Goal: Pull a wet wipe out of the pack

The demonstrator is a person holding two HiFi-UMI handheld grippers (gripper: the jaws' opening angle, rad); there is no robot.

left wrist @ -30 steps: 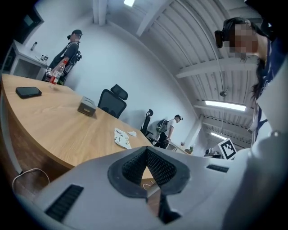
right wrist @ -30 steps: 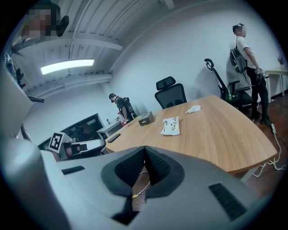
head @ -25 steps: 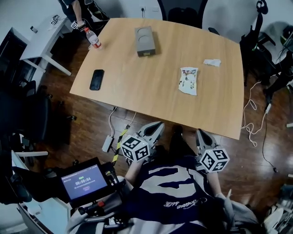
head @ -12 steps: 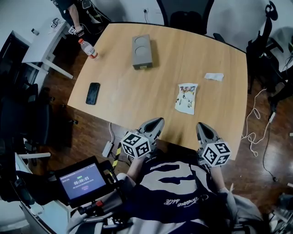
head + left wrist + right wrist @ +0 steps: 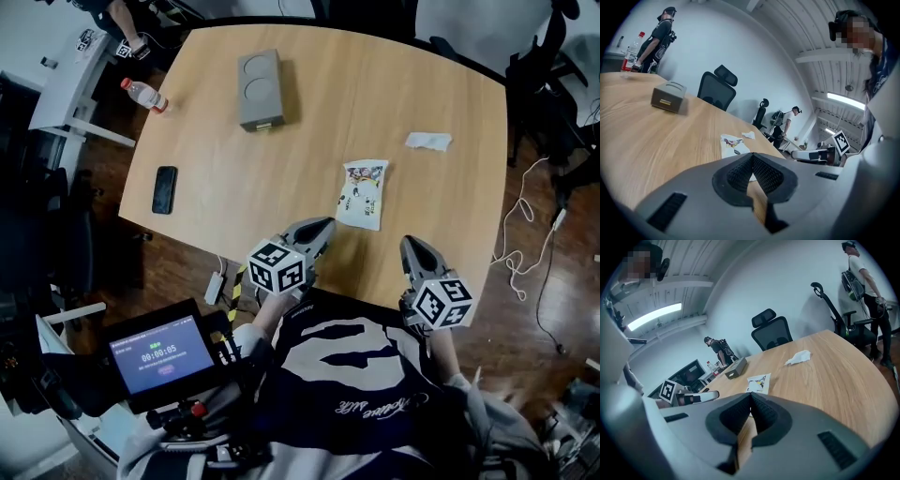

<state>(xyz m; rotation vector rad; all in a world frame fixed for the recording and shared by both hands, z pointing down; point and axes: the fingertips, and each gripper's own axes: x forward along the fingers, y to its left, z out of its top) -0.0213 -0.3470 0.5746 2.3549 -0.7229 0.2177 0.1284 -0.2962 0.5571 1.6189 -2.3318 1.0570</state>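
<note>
Both hands advance: left gripper (image 5: pixel 322 226) and right gripper (image 5: pixel 410 246) now over table (image 5: pixel 431 89) near edge, jaws closed, empty; wipe pack (image 5: pixel 361 193) untouched, pull not started.

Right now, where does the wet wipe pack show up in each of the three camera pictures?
Head view: the wet wipe pack sits a little right of centre, in the upper half.
Left gripper view: the wet wipe pack is just left of centre, slightly below the middle.
Right gripper view: the wet wipe pack is near the centre.
Shared landmark: the crumpled white tissue lies beyond the pack, to its right, in all three.
</note>
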